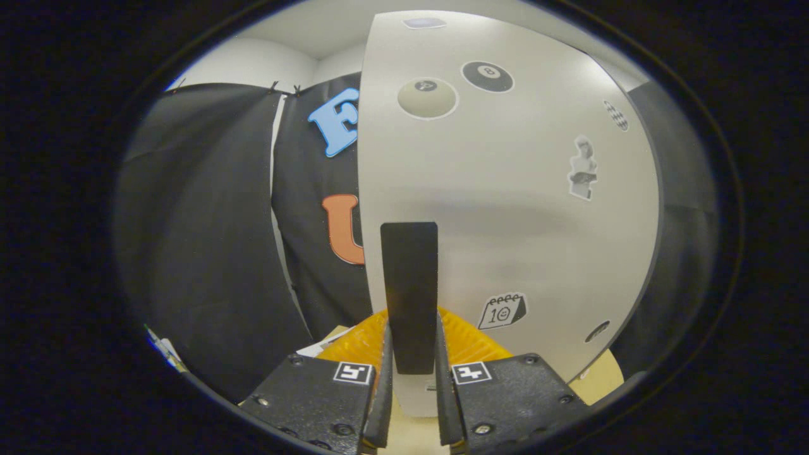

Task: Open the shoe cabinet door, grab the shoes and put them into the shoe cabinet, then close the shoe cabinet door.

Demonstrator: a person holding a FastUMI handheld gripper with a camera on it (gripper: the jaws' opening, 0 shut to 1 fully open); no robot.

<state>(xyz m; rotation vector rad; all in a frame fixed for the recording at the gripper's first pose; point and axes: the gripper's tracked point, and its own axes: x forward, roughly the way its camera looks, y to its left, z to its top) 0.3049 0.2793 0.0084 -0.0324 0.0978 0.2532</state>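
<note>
right up against the shoe cabinet door (505, 208) here, a pale grey panel taking the centre and right of the frame, bulging with the lens. its left edge runs top to bottom just left of centre, and past that edge the black booth cloth (208, 240) hangs across the left side. white wall (253, 63) peeks over the cloth in the upper left.

the door handle (409, 294), a dark flat upright strip, sits low in the middle of the frame, and the gripper (412, 379) has it: the two fingers stand on either side of the strip's lower end, drawn in close, each one pressing its flank. a pinch on the handle, narrow gap, nothing else between them.

stickers dot the door: a beige ball sticker (427, 98) and a black ball sticker (487, 76) near the top, a small figure sticker (583, 169) at right, a calendar sticker (502, 310) low and right of the handle.

behind the fingers, something orange and ribbed (363, 344) fans out at the bottom of the frame; can't tell what it is. a tan surface (603, 376) shows at lower right.
</note>
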